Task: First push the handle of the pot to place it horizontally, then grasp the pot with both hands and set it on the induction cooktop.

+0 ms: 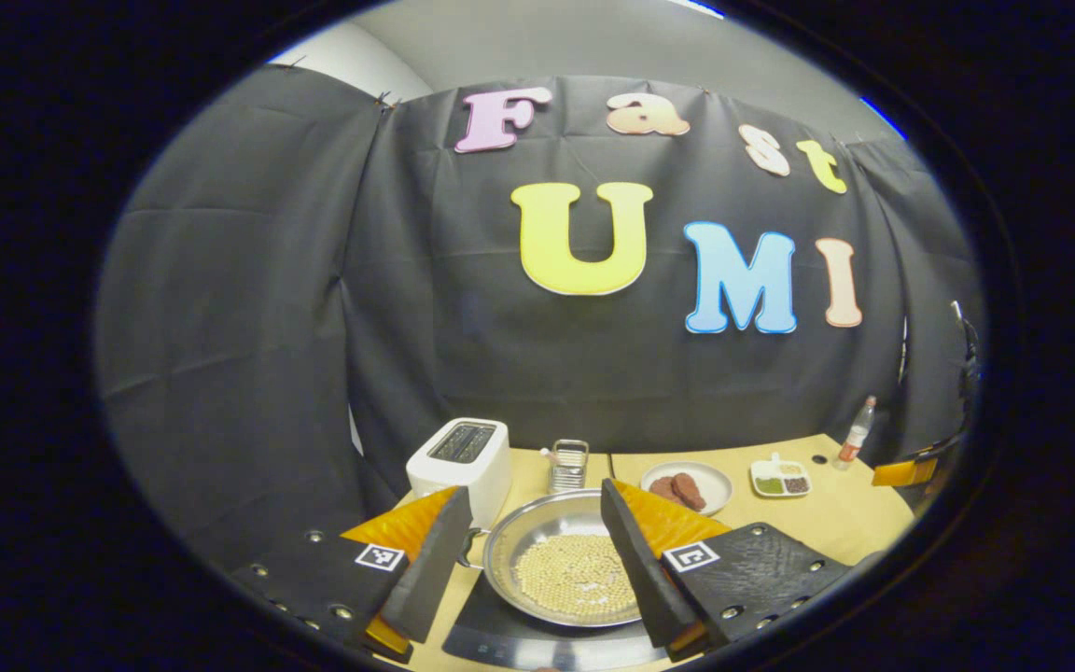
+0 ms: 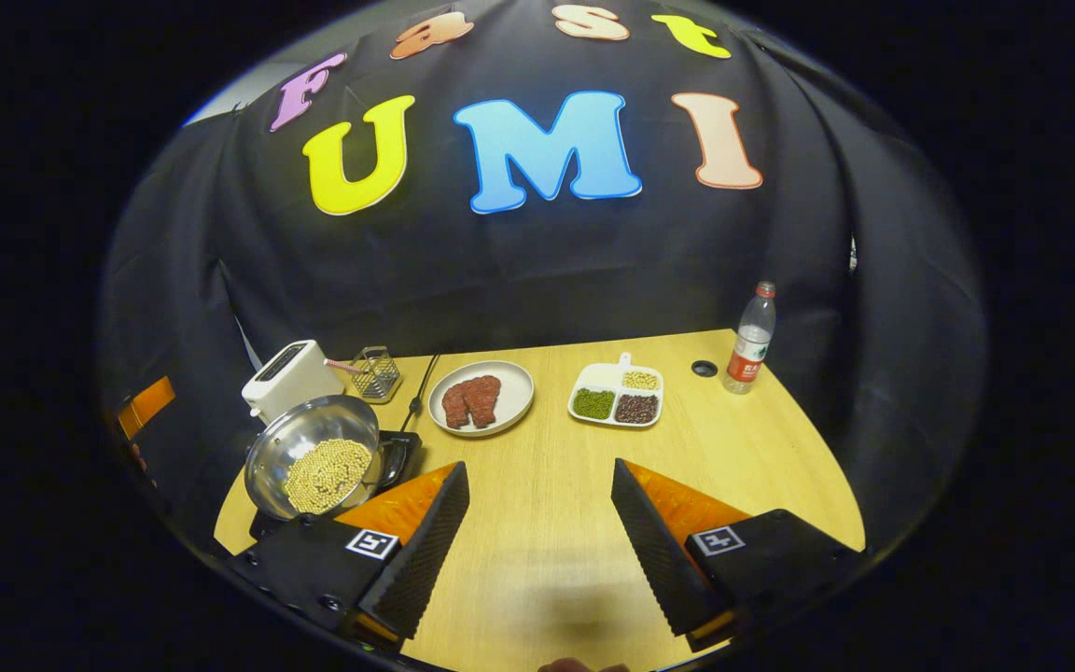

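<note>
We see the left gripper [image 1: 537, 560] hovering with its jaws apart on either side of the pot [image 1: 567, 569], touching nothing. The right gripper [image 2: 537, 546] hangs over bare desk [image 2: 761, 448], jaws apart too. The wooden desk stands against black cloth. The steel pot, holding pale beans [image 2: 328, 474], sits on the black cooktop [image 1: 500, 639] at the desk's left edge, near the toaster [image 2: 290, 376].
</note>
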`<action>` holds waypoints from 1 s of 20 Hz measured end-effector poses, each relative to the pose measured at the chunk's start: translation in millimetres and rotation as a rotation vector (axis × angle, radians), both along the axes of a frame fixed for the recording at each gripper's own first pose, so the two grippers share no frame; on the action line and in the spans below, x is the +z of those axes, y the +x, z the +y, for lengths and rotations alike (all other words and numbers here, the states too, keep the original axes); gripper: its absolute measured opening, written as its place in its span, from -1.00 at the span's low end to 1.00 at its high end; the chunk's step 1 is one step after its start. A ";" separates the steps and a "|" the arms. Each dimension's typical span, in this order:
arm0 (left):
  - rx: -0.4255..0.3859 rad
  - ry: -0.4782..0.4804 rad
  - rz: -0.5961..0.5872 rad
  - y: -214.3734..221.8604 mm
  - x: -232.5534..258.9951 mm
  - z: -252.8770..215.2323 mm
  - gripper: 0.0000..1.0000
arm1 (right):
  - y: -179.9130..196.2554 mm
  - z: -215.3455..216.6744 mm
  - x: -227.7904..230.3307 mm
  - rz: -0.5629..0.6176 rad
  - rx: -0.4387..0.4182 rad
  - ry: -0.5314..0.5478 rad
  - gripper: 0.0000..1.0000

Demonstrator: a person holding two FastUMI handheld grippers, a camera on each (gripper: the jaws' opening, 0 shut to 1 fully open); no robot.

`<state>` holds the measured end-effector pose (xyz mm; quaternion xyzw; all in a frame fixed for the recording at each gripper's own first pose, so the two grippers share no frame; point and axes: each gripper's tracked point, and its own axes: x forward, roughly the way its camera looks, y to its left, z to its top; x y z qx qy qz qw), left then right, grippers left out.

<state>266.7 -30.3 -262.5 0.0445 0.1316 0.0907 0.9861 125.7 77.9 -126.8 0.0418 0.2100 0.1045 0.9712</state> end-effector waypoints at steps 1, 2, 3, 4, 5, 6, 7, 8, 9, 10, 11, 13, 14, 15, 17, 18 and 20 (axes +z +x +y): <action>0.004 -0.002 -0.017 -3.0 4.6 -6.6 0.70 | -4.2 -10.2 5.9 -0.023 -0.009 -0.011 0.96; -0.003 -0.007 -0.037 -1.6 8.6 -16.5 0.70 | -9.1 -19.0 12.1 -0.045 -0.017 -0.015 0.96; -0.012 -0.005 -0.053 -1.1 12.8 -26.7 0.70 | -13.7 -28.2 20.1 -0.069 -0.027 -0.014 0.96; -0.018 -0.003 -0.063 -1.8 14.3 -34.5 0.66 | -18.2 -35.3 28.3 -0.097 -0.033 -0.008 0.96; -0.027 -0.002 -0.069 -1.5 16.4 -42.8 0.66 | -22.3 -43.5 37.2 -0.124 -0.038 0.003 0.96; -0.033 -0.002 -0.079 -1.1 19.6 -51.4 0.70 | -26.1 -52.1 45.0 -0.150 -0.047 0.012 0.96; -0.043 -0.006 -0.081 -1.8 19.9 -59.5 0.70 | -30.2 -61.9 52.6 -0.176 -0.058 0.015 0.96; -0.058 -0.016 -0.078 0.8 19.6 -70.5 0.66 | -33.5 -74.5 59.4 -0.204 -0.075 0.011 0.96; -0.077 -0.026 -0.072 -2.1 18.0 -81.3 0.66 | -36.9 -87.9 64.7 -0.232 -0.097 0.002 0.96; -0.093 -0.028 -0.070 -6.0 19.6 -91.3 0.66 | -40.0 -102.5 67.8 -0.254 -0.128 -0.008 0.96; -0.104 -0.028 -0.077 -6.0 22.1 -98.9 0.66 | -42.8 -118.1 67.2 -0.260 -0.163 -0.016 0.95; -0.141 -0.030 -0.091 -6.8 25.6 -116.8 0.66 | -50.2 -138.7 66.5 -0.263 -0.213 0.006 0.96; -0.151 -0.029 -0.093 -8.5 24.7 -121.9 0.66 | -54.0 -143.8 67.3 -0.266 -0.224 0.028 0.96; -0.155 -0.029 -0.098 -11.2 25.7 -126.2 0.66 | -60.2 -149.3 69.2 -0.277 -0.232 0.043 0.96; -0.145 -0.014 -0.119 -14.5 30.1 -129.3 0.66 | -69.8 -161.6 70.8 -0.310 -0.239 0.044 0.96; -0.143 0.000 -0.118 -16.2 28.4 -130.7 0.65 | -74.7 -164.6 70.8 -0.321 -0.237 0.041 0.96; -0.156 0.060 -0.072 -25.6 19.0 -129.6 0.70 | -86.0 -167.1 72.5 -0.327 -0.225 0.049 0.95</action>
